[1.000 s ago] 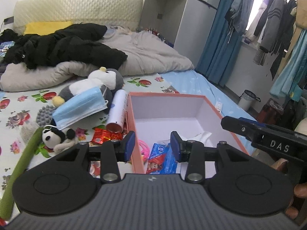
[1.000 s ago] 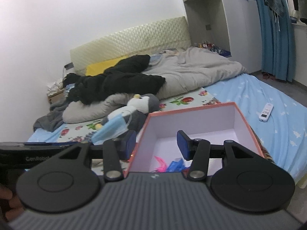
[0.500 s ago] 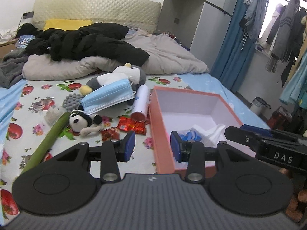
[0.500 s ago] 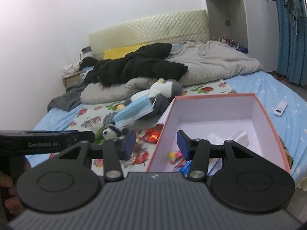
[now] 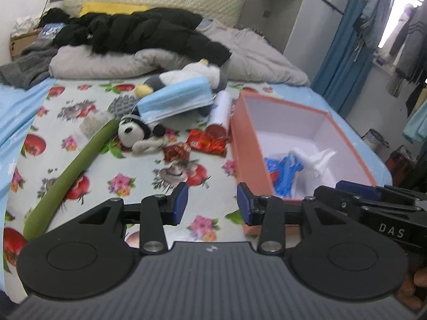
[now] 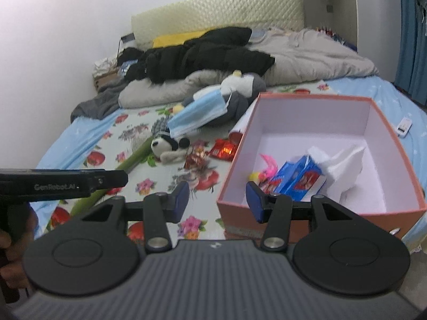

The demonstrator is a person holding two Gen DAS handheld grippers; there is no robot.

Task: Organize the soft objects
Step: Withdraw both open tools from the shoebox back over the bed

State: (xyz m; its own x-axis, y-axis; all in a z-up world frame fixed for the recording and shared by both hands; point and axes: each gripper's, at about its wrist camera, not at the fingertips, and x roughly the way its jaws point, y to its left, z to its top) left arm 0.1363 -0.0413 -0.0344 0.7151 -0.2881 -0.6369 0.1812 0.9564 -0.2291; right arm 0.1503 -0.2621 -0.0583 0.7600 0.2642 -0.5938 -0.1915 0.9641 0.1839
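Both tools have pulled back and dipped a little since a moment ago, so more of the bed now shows in front of them. The box (image 6: 315, 130) sits on the bed, orange outside and smooth white inside, with stiff flat walls. It already holds crinkly blue packets (image 6: 299, 178), white tissue (image 6: 344, 162) and a pink feathery thing (image 6: 269, 165). Still out on the flowery sheet (image 5: 128, 184), left of the box, are a small fuzzy panda toy (image 5: 138, 136), a big plush penguin (image 5: 192, 77) with a thin blue mask (image 5: 176, 101) draped on it, shiny red wrappers (image 5: 205, 141), a white tube (image 5: 221, 109) and a long green roll (image 5: 72, 170). So I think most of the job is left. The left tool (image 5: 212, 204) and the right tool (image 6: 217, 198) are both half open with nothing between the pads.
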